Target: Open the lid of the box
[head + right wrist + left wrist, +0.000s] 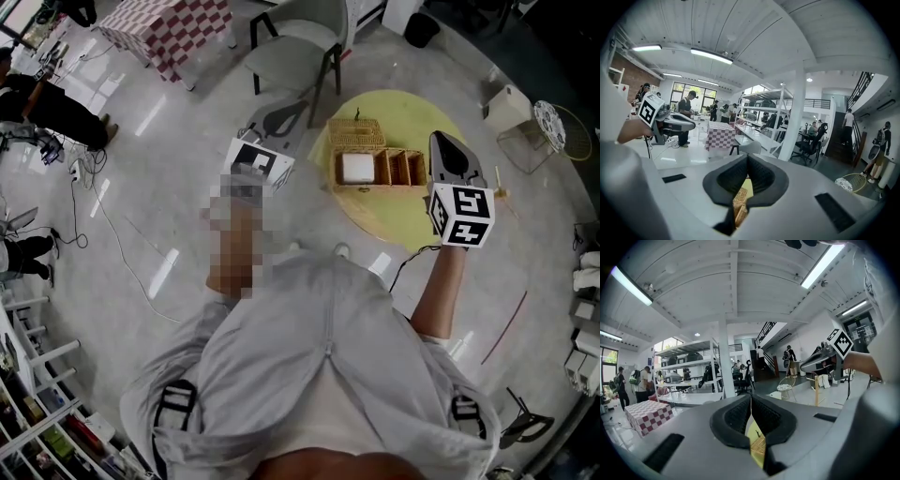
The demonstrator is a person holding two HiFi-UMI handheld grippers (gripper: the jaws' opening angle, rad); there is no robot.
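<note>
A wicker box point(401, 169) stands on the round yellow table point(412, 220). Its lid point(356, 131) is swung back and stands open behind the box's left end. A white block point(358, 169) fills the left compartment. My left gripper point(298, 111) is held up over the floor, left of the table, shut with nothing in it. My right gripper point(439, 139) hovers above the box's right end, also shut and empty. In the left gripper view the pads point(740, 416) meet, with the right gripper point(822, 357) in the air beyond. The right gripper view shows wicker through the slit under its pads point(761, 176).
A grey chair point(300, 47) stands behind the table and a checkered table point(173, 28) at the far left. A white wire chair point(553, 127) and a box point(506, 108) are at the right. Cables point(103, 216) run over the floor on the left, near a person point(47, 108).
</note>
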